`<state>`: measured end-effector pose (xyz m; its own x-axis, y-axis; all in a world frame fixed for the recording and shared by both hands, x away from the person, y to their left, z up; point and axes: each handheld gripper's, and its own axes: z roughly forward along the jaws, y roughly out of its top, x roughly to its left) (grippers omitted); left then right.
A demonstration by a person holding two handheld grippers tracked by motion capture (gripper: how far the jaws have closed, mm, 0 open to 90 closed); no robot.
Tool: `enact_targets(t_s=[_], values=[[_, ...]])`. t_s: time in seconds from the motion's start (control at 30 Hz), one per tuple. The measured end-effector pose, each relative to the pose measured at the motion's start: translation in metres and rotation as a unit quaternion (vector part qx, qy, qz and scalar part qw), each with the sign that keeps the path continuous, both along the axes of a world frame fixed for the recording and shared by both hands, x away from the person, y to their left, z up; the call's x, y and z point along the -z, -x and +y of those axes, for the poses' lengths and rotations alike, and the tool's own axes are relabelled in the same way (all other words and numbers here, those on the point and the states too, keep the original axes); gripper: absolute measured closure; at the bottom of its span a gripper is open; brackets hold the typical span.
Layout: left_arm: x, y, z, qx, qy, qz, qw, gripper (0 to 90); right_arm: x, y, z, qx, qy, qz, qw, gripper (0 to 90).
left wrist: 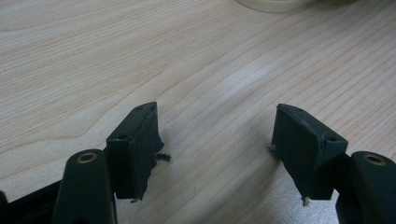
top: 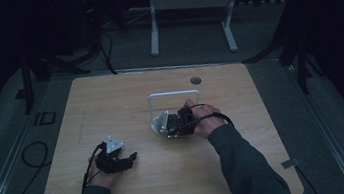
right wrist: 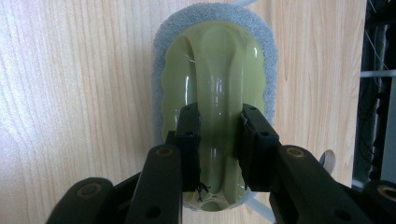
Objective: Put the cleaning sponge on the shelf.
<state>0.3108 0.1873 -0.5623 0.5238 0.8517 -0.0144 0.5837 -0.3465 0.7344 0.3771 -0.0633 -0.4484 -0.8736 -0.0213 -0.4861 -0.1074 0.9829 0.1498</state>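
Scrub brush [right wrist: 212, 60] is lying flat on the wooden worktop [right wrist: 70, 93], pale green plastic body with a grey sponge rim, raised handle ridge facing up. In the right gripper view its long axis is running straight away from the right tongs [right wrist: 218, 140], in line with them. Right tongs are clamping the handle ridge from both sides, jaws narrowed to the ridge width and touching it. In the high view the brush [top: 160, 124] is sitting mid-worktop just in front of a white wire frame [top: 174, 95], right hand [top: 202, 120] over it. Left tongs [left wrist: 215, 154] are gaping wide, holding nothing, hovering low over bare worktop near the front left.
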Motion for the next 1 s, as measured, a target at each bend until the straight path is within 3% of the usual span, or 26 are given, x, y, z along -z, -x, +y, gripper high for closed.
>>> enact_targets(t_s=[0.33,0.63,1.0], values=[[0.0,0.0,0.0,0.0,0.001,0.0,1.0,32.4,-0.002,-0.004,-0.001,0.005,-0.012,-0.001,0.9999,71.7],[0.0,0.0,0.0,0.0,0.002,0.001,1.0,32.4,-0.004,-0.008,0.004,0.001,-0.004,-0.016,0.9999,71.8],[0.0,0.0,0.0,0.0,0.002,0.001,1.0,32.4,0.003,-0.013,0.005,0.002,0.004,-0.013,0.9999,71.7]])
